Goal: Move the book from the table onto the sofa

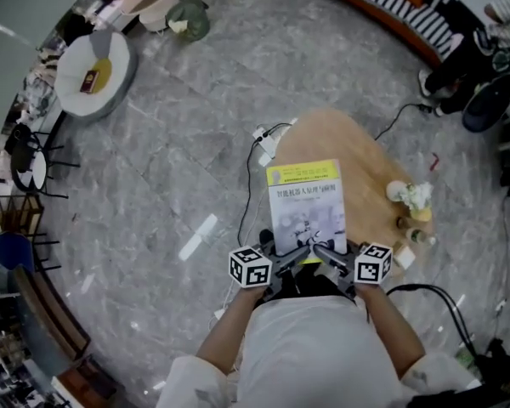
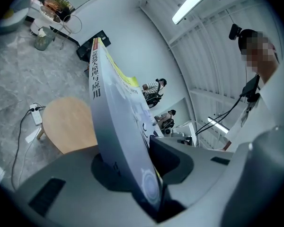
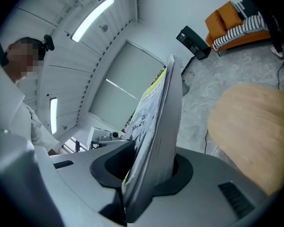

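Closest to the head camera, the person's white shirt (image 1: 306, 347) is seen, with both grippers held out just in front of it. The left gripper (image 1: 287, 257) is clamped on the near left corner of the book (image 1: 306, 202), its jaws partly closed with the cover and pages pinched between them. The right gripper (image 1: 330, 257) is closed in the same way on the near right corner. The book is carried flat, cover upward, in the air above the round wooden table (image 1: 370, 164) and clear of its top, as both gripper views confirm. Pick-up can therefore be judged done. What is left is the carry across the grey floor (image 1: 178, 160) to the orange, striped sofa (image 1: 391, 2), seen well apart at the top of the head view, and the setting down and release there
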The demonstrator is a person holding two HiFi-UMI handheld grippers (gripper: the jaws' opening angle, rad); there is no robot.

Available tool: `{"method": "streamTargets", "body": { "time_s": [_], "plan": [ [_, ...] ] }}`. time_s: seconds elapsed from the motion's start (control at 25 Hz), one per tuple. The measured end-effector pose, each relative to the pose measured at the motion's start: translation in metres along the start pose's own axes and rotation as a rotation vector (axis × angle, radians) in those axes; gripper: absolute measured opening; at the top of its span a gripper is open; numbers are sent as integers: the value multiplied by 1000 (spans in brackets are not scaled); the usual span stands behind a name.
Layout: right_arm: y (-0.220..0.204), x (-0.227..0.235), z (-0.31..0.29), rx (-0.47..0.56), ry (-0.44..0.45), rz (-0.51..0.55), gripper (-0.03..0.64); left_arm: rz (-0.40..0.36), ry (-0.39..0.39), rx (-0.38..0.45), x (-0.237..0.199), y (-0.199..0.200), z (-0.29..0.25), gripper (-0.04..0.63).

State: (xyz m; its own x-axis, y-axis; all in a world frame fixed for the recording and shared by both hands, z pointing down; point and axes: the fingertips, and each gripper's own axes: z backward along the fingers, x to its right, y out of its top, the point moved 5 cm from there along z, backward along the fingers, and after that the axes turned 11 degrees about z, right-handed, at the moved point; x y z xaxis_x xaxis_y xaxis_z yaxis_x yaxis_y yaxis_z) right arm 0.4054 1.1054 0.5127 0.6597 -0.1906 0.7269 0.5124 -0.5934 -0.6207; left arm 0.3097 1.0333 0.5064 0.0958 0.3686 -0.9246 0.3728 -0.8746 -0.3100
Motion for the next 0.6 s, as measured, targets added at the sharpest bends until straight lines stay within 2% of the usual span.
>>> {"method": "streamTargets", "body": {
  "time_s": [0.32,0.6],
  "plan": [
    [45,-48,-91,-40,75,71,127,-16,25,91,-1,57,93,103],
    [76,-77,-150,-61,121,129,127,-40,48,159,-2,95,151,103]
  ]
}}
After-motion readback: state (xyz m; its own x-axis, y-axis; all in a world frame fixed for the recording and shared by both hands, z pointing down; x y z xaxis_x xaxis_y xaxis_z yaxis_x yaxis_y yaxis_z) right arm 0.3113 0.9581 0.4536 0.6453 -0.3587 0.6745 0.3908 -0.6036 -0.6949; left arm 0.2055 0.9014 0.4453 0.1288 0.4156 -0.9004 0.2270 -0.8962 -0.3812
